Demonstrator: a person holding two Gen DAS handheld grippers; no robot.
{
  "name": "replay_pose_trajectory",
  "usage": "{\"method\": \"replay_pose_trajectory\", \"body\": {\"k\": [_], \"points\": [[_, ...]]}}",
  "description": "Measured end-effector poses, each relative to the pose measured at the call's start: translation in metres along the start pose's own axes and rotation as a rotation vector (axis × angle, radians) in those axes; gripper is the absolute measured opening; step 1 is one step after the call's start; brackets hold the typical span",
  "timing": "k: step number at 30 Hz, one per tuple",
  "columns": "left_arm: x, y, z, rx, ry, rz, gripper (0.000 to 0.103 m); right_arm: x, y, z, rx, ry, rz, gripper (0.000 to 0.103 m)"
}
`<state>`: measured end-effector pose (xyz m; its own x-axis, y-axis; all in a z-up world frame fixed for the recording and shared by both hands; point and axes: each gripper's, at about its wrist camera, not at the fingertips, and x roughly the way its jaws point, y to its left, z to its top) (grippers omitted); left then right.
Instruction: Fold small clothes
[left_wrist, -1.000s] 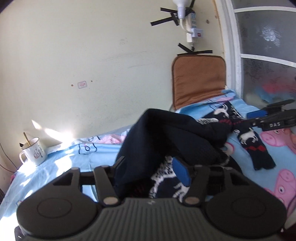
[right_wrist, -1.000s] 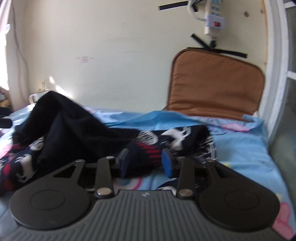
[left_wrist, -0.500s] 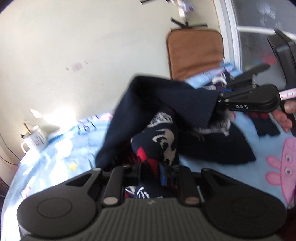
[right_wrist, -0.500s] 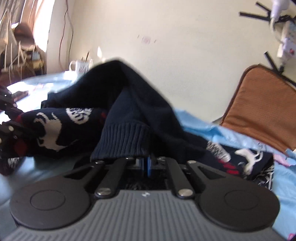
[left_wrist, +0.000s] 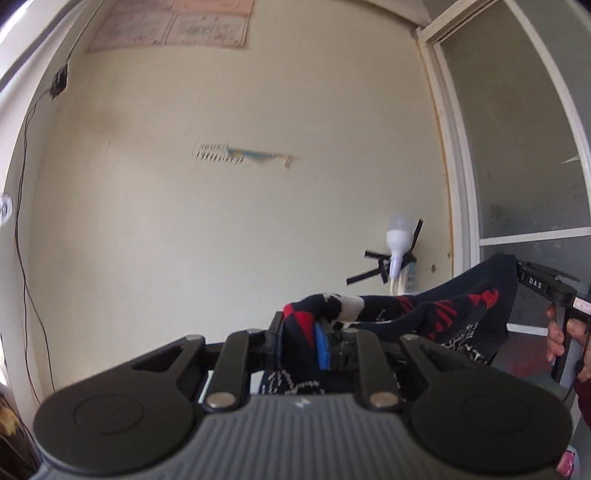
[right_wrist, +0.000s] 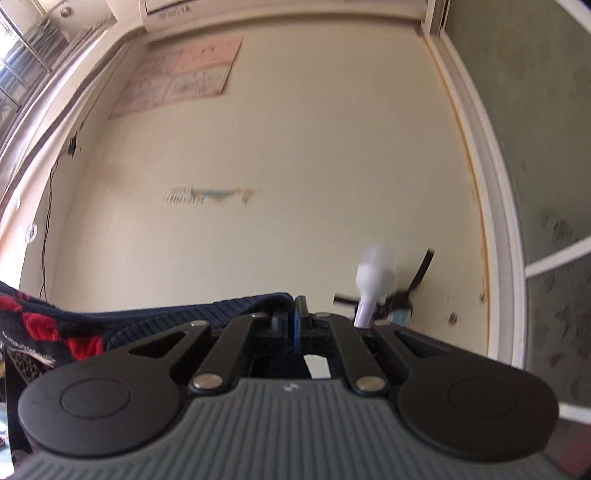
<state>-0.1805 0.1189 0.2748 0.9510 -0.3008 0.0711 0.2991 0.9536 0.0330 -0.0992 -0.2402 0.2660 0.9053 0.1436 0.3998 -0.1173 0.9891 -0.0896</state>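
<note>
My left claw is clamped on one bunched end of the navy knitted garment with red and white pattern; my right claw pinches its ribbed navy hem. It hangs stretched between them in the air, before the cream wall.

"DAS" in white on black finger of right gripper; wall poster print illegible
</note>
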Motion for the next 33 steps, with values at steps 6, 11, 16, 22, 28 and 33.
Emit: {"method": "replay_pose_trajectory", "body": {"k": [6, 11, 16, 22, 28, 33], "points": [[-0.041, -0.028, 0.055, 0.116, -0.195, 0.074, 0.015, -0.004, -0.002, 0.074, -0.064, -0.164, -0.007, 0.006], [-0.034, -0.021, 0.063, 0.092, -0.177, 0.126, 0.015, 0.014, 0.009, 0.084, -0.088, -0.15, 0.016, 0.006], [0.013, 0.01, 0.023, -0.005, 0.016, 0.157, 0.015, 0.076, 0.035, 0.018, -0.069, 0.09, 0.098, 0.006], [0.105, 0.055, -0.104, -0.111, 0.396, 0.331, 0.017, 0.191, 0.084, -0.156, 0.066, 0.59, 0.262, 0.009], [0.155, 0.084, -0.225, -0.256, 0.745, 0.369, 0.019, 0.2, 0.059, -0.278, 0.237, 0.942, 0.237, 0.015], [0.183, 0.063, -0.217, -0.064, 0.691, 0.315, 0.038, 0.159, 0.038, -0.29, 0.057, 0.973, 0.266, 0.029]]}}
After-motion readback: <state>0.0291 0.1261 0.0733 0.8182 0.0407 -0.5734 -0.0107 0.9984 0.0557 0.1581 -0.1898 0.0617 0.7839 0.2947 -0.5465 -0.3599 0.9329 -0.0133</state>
